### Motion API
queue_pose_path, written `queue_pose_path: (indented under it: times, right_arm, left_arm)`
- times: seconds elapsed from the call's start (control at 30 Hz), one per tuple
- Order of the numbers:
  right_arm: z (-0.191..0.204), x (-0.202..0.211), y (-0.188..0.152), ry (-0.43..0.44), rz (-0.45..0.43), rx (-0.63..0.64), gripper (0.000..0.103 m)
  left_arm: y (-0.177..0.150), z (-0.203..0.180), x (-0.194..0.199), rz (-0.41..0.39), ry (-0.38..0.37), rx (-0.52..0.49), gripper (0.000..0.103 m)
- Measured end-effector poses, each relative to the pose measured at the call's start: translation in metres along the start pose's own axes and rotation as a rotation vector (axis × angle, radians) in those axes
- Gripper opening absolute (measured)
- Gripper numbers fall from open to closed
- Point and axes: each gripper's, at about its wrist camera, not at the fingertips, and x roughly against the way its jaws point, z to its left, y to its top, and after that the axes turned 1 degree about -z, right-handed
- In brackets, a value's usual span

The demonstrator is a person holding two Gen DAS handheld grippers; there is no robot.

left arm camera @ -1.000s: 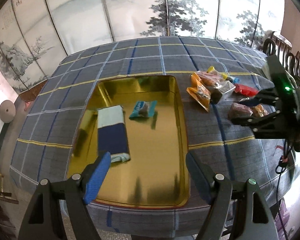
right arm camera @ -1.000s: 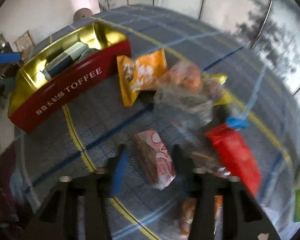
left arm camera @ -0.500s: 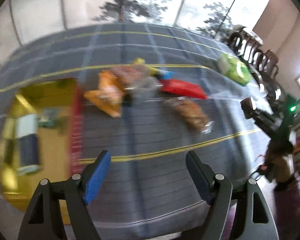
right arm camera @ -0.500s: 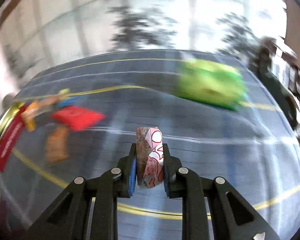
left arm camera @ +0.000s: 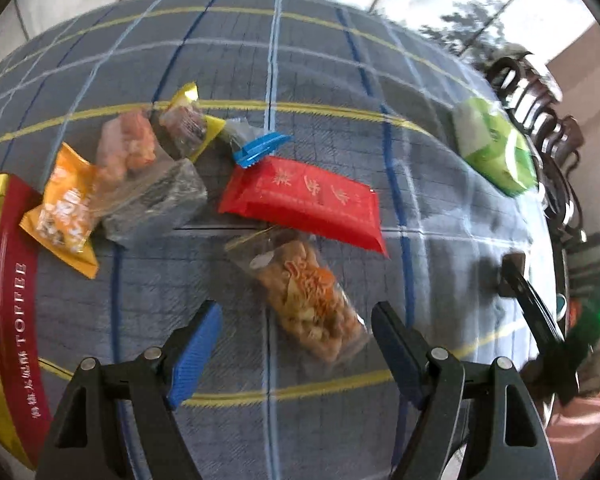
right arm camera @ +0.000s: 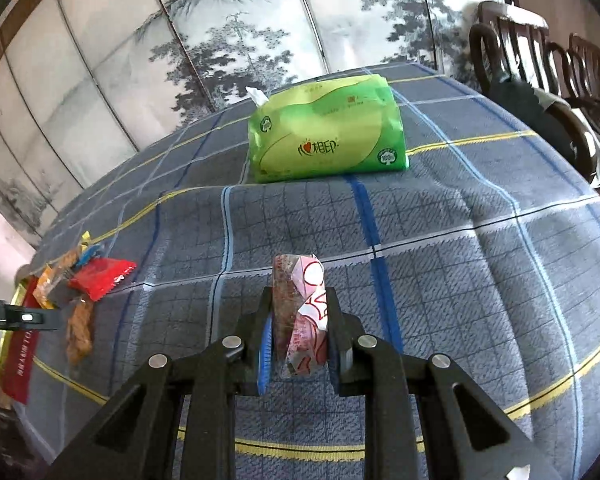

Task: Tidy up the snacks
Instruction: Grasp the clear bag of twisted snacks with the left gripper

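My left gripper (left arm camera: 296,328) is open above a clear packet of golden fried snacks (left arm camera: 304,296), which lies on the checked cloth between and just beyond the fingertips. Past it lie a red packet (left arm camera: 304,198), a blue clip (left arm camera: 258,148), a grey packet (left arm camera: 156,204), an orange packet (left arm camera: 64,216) and more wrapped snacks. The red and gold toffee tin (left arm camera: 10,300) shows at the left edge. My right gripper (right arm camera: 298,324) is shut on a pink and white wrapped snack (right arm camera: 300,312), held upright above the cloth. The snack pile (right arm camera: 80,276) is far to its left.
A green tissue pack (right arm camera: 324,140) lies on the cloth beyond the right gripper; in the left wrist view the tissue pack (left arm camera: 496,148) is at the far right. Dark wooden chairs (right arm camera: 540,64) stand by the table's right side. A painted folding screen (right arm camera: 220,40) closes the back.
The left gripper swung right from over the tin to above the snack pile. The right gripper lifted the pink snack off the cloth, rolled, and carried it right toward the tissue pack.
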Motion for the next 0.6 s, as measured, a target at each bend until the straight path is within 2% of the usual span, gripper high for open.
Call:
queue_pose_path:
  times: [0.13, 0.27, 0.3, 0.37, 0.43, 0.47, 0.5, 0.6]
  right_arm:
    - [0.004, -0.002, 0.0, 0.029, 0.009, 0.01, 0.02]
    - [0.003, -0.004, -0.001, 0.043, 0.019, 0.0, 0.02]
    - [0.003, -0.005, -0.001, 0.045, 0.02, -0.003, 0.02]
    - [0.003, -0.005, -0.001, 0.047, 0.021, -0.006, 0.02]
    - [0.004, -0.006, -0.002, 0.038, 0.024, -0.001, 0.02]
    - [0.005, -0.006, -0.002, 0.035, 0.025, 0.002, 0.02]
    - [0.006, -0.007, -0.002, 0.028, 0.027, 0.007, 0.02]
    - [0.011, -0.008, -0.002, -0.005, 0.03, 0.033, 0.02]
  left_arm:
    - [0.001, -0.002, -0.014, 0.032, 0.016, 0.04, 0.079]
    - [0.0, -0.01, -0.029, 0.065, 0.069, 0.036, 0.079]
    - [-0.001, -0.013, -0.028, 0.036, 0.08, 0.025, 0.079]
    - [-0.003, -0.017, -0.029, 0.032, 0.095, -0.003, 0.078]
    - [-0.006, -0.022, -0.029, 0.016, 0.147, -0.04, 0.067]
    - [-0.008, -0.024, -0.027, -0.007, 0.176, -0.049, 0.05]
    - [-0.011, -0.022, -0.024, -0.023, 0.195, -0.054, 0.042]
    - [-0.02, -0.008, -0.015, -0.028, 0.137, -0.019, 0.041]
